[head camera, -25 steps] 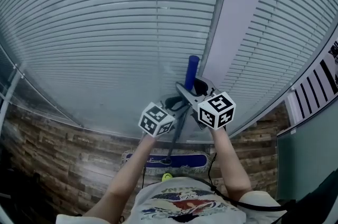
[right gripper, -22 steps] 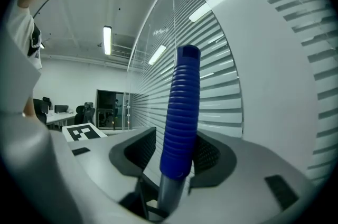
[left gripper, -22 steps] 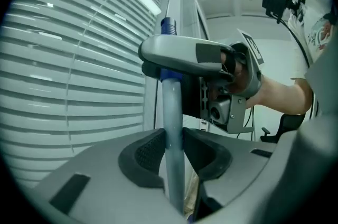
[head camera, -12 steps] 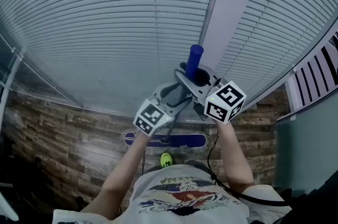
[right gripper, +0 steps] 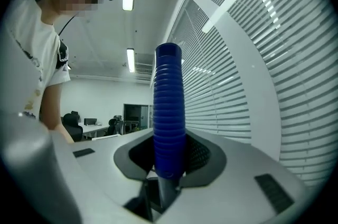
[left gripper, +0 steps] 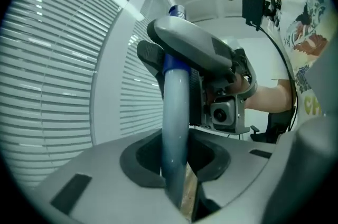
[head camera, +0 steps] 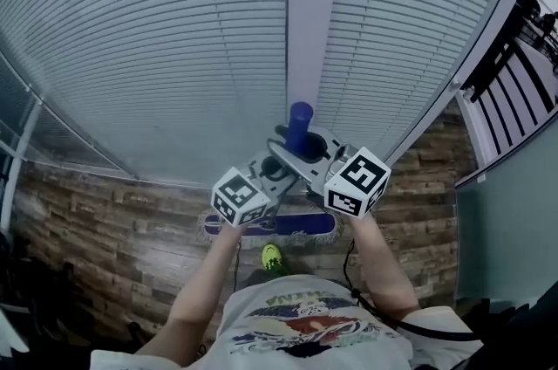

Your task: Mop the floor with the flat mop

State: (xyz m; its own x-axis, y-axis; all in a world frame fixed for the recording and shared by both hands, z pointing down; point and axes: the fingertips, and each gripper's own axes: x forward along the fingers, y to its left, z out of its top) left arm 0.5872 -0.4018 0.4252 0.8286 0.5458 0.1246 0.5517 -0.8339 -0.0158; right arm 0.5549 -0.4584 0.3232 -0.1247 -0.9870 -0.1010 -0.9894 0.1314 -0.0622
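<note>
The flat mop stands upright in front of me. Its blue head (head camera: pixel 270 226) lies on the wooden floor by the blinds, and its blue ribbed grip (head camera: pixel 301 119) is the top end. My right gripper (head camera: pixel 307 148) is shut on that ribbed grip (right gripper: pixel 169 112). My left gripper (head camera: pixel 268 174) is shut lower down on the grey-blue pole (left gripper: pixel 174 128). Both pairs of jaws have just been closing with the handle between them. In the left gripper view the right gripper (left gripper: pixel 211 59) sits above on the pole.
Slatted blinds cover the glass wall ahead, split by a white pillar (head camera: pixel 309 10). Wood-pattern floor (head camera: pixel 105 220) runs along its foot. A grey partition (head camera: pixel 510 246) and a striped panel (head camera: pixel 497 71) stand at the right. My green shoe (head camera: pixel 272 256) is just behind the mop head.
The grippers and the mop have shifted sideways along the wall, so the white pillar now stands straight ahead. The mop head sits further from my feet, with a green shoe behind it.
</note>
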